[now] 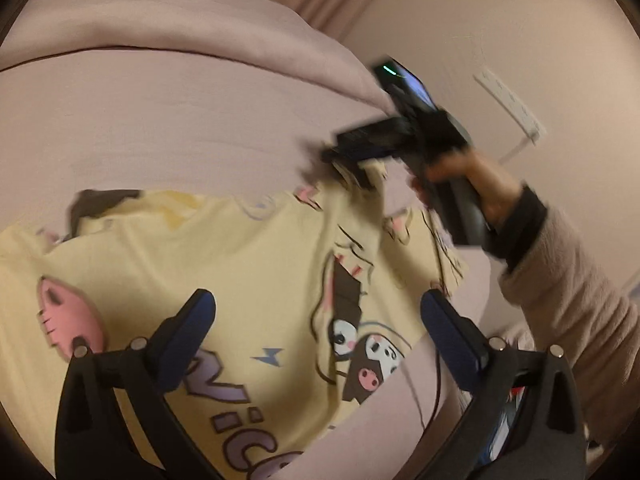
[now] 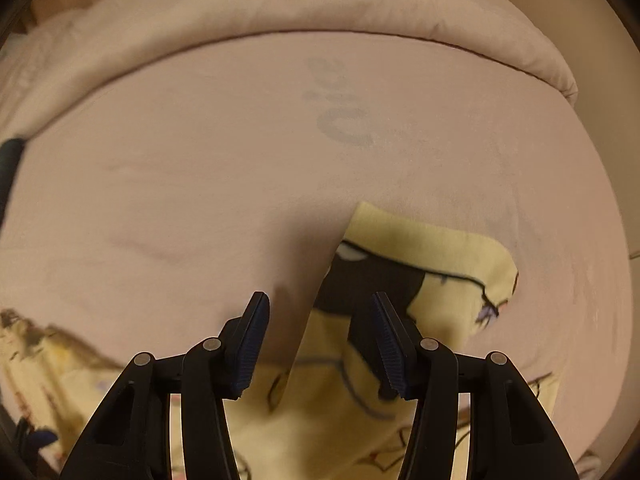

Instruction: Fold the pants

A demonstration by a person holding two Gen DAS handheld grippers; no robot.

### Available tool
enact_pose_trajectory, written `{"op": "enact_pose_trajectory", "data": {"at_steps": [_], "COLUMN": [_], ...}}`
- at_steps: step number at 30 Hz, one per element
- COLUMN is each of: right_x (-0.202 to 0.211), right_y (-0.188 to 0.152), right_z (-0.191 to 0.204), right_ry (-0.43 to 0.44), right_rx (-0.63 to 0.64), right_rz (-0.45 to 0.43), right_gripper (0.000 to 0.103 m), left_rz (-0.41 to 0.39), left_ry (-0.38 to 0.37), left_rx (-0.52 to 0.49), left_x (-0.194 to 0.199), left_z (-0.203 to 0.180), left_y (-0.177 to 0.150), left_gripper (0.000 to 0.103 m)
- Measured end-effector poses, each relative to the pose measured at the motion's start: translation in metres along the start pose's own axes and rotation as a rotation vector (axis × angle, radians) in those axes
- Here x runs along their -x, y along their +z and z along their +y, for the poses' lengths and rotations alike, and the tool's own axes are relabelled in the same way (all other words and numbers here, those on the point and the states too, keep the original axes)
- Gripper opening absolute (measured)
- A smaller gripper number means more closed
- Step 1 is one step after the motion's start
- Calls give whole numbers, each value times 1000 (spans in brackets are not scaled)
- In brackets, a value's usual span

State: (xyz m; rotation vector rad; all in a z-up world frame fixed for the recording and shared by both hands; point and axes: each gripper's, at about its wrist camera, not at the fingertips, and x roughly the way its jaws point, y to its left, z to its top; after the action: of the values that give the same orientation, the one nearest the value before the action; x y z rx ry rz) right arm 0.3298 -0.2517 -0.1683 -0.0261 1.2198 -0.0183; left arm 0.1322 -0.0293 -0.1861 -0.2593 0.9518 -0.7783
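Yellow pants (image 1: 240, 264) printed with cartoon figures and purple letters lie spread on a pink bed sheet (image 1: 180, 128). My left gripper (image 1: 316, 304) hovers over them with its jaws wide open and nothing between the blue pads. In the left wrist view my right gripper (image 1: 344, 164), blurred and held by a hand (image 1: 476, 176), sits at the pants' far edge. In its own view the right gripper (image 2: 320, 300) is partly open above one corner of the pants (image 2: 440, 272) and the bare sheet (image 2: 200, 180), and its pads grip nothing.
A folded pink duvet (image 2: 300, 0) lies along the back of the bed. To the right is a wall with a white power strip (image 1: 510, 104) and its cord. A pink sleeve (image 1: 568, 292) reaches in from the right.
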Motion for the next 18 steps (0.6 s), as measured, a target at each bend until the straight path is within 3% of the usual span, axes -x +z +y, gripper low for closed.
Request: {"op": "enact_pose_trajectory", "data": {"at_steps": [3,5,7,10,13,18], "right_x": [-15,-25,-21,-3,34,97], "right_y": [5,2,-2,-8,-21,-63], "right_z": [2,-2,-10,-24,-44,-100], "right_ry": [-74,-78,-56,11,145,277], "right_rx": [6,14,0,-58,-120,-246], "right_rz": [43,63,32,-46,-139,-310], "right_gripper": [51,19,4,2,2,2], "left_rz": [121,176,186,197,222,260], "left_ry": [30,-3,-11,1,26,87], "left_rx": [-89,-116,-145,-217,-303,-355], "left_x": [-19,-32,-38,-45,-50,-87], "left_z": [-14,-23,-30,-43,-54,-55], "left_y": [0,-3,-5,-8,-18,-27], "left_gripper": [102,102,99,89,76,74]}}
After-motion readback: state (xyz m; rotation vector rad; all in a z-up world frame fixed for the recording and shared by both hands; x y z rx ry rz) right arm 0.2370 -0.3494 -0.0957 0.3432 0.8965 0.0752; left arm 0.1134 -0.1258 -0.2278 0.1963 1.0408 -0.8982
